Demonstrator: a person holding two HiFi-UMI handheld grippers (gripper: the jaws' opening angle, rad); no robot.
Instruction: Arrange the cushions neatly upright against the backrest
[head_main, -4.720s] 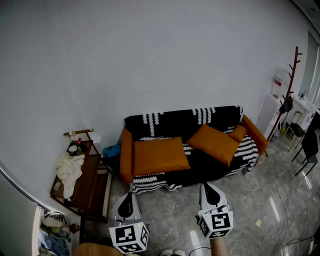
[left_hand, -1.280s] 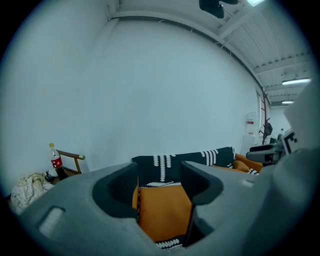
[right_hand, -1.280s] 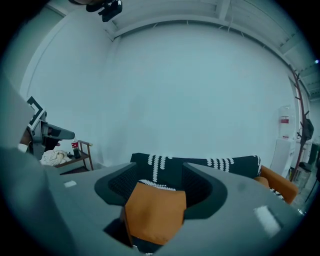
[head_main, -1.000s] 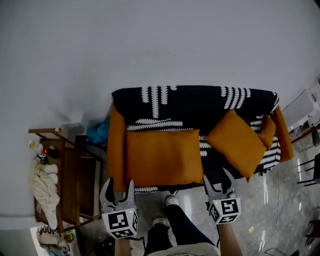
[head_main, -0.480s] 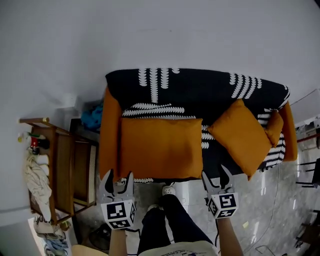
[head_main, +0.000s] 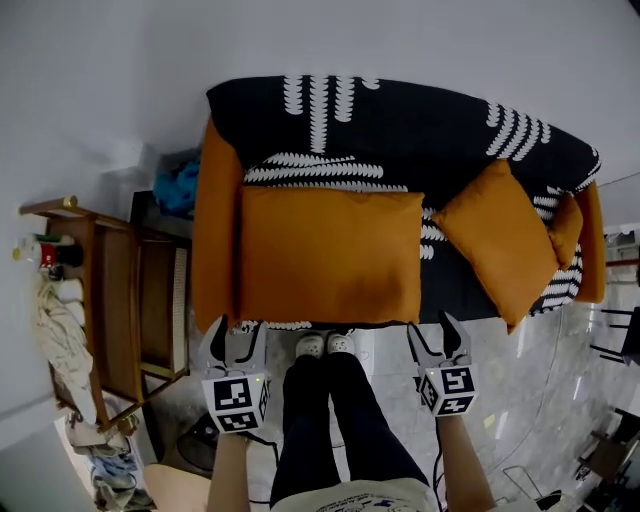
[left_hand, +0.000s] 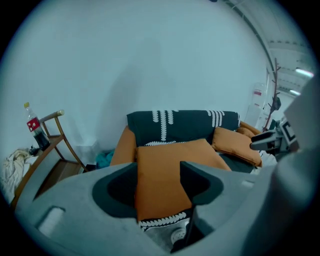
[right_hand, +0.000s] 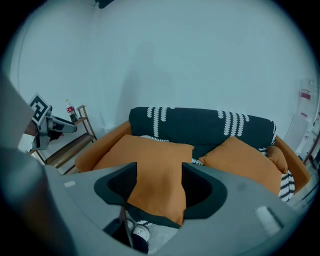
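Both hand-held grippers hang low in front of the sofa (head_main: 400, 130), one on each side of the person's legs (head_main: 335, 420).

The left hand-held gripper (head_main: 238, 330) has its jaws spread, with nothing between them. Just ahead of it is the front left corner of the big cushion (head_main: 328, 255), which lies flat on the seat. The right hand-held gripper (head_main: 432, 330) is likewise spread and empty. The same cushion's front right corner sits just ahead of it and a little to its left. Both sets of tips stop short of the cushion's edge.

Beyond the big cushion, farther from both grippers, rises the backrest (head_main: 420, 125) under a black throw with white bands. Ahead and to the right of the right hand-held gripper, a second cushion (head_main: 500, 240) lies askew on the seat. A small cushion (head_main: 565, 228) sits past it, by the far armrest.

Off to the left of the left hand-held gripper stands a wooden shelf (head_main: 110, 300) holding a bottle (head_main: 50, 255).
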